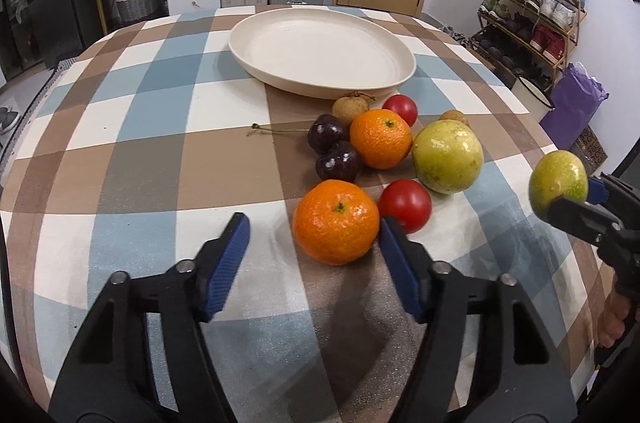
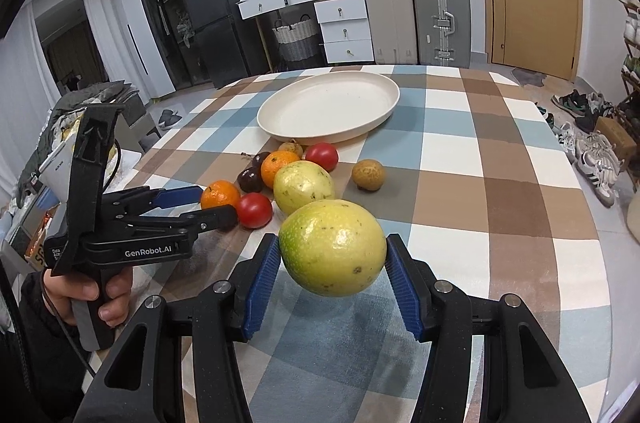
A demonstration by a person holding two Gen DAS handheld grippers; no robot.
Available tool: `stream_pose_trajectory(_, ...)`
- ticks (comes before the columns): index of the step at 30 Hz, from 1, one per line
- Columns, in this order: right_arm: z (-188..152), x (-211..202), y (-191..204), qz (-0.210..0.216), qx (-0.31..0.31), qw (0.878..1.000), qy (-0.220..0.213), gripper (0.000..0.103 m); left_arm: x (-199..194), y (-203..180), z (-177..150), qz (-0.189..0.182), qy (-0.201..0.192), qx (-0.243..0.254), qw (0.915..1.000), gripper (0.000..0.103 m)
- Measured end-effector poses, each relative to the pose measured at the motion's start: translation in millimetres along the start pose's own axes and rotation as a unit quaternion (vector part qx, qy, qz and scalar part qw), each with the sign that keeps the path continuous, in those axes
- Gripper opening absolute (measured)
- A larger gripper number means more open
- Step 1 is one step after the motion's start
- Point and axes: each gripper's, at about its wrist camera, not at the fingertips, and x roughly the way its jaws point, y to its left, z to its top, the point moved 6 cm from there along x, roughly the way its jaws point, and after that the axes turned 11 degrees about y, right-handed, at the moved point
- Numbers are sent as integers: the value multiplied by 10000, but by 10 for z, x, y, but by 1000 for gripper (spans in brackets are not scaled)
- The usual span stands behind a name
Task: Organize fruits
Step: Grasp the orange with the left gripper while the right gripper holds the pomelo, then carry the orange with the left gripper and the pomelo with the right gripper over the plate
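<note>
Counter (image 1: 120, 151) under a checked cloth fills both views; the empty cream plate (image 1: 320, 55) sits at upper centre, presumably the fruits' destination, with the fruit clustered just below it. Right hand-held gripper (image 2: 332, 263) clamps a green-yellow fruit (image 2: 332, 247) clear of the cloth, likely bound for the plate. Left hand-held gripper (image 1: 314, 235) stands partly open around the near orange (image 1: 336, 221): its right pad is at the skin, its left pad apart. Only the right view shows the hand (image 2: 90, 293) on the left tool; only the left view shows that gap.
</note>
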Motion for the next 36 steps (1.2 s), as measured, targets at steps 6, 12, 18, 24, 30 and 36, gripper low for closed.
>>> stream_pose_trajectory(6,-15,42,-29,-31,36,10000,48,55,-95,-87,-63,-419,-111,125,9990,39)
stream_pose_trajectory(12,-16,99,-37,-26,80,9999,104,55,-169,-133,-109,-468,-204,191,9985,39)
stream_pose_trajectory(18,62,69,25,-99,-95,9998,128,55,-363,-140,-85,-527,-441,253,9973,39)
stream_pose_trajectory(24,273,-130,73,-257,-325,9991,-59,55,-635,-63,-44,-481,-712,146,9962,39)
stream_pose_trajectory(30,569,-398,87,-316,-538,9976,-296,55,-921,6,52,-378,-1017,34,9941,39)
stream_pose_trajectory(36,822,-491,42,-252,-644,9968,-394,55,-1104,1,185,-231,-1140,87,9932,39)
